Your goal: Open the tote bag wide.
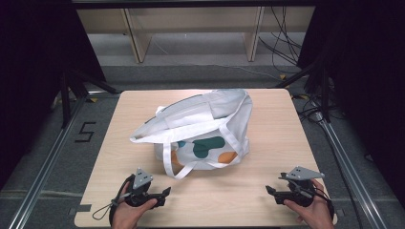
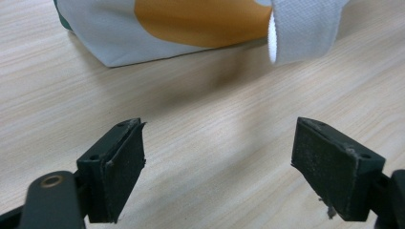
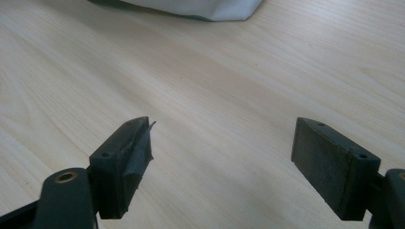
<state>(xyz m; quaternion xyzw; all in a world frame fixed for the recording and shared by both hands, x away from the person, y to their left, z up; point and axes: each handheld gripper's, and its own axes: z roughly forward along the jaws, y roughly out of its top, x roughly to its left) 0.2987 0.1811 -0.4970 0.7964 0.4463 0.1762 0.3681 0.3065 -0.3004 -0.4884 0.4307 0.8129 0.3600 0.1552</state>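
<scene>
Resting on the near edge of the light wooden table (image 1: pixel 267 143), the left gripper (image 1: pixel 165 193) and the right gripper (image 1: pixel 269 191) both have their jaws spread wide with nothing between them. A white fabric tote bag with green and orange blotches (image 1: pixel 200 126) lies slumped at the table's middle, its mouth sagging leftward and one white webbing strap (image 1: pixel 179 169) looping toward the near left. Nothing looks begun; likely the next move is reaching the left gripper forward to the nearby strap, closing on thin, floppy webbing.
</scene>
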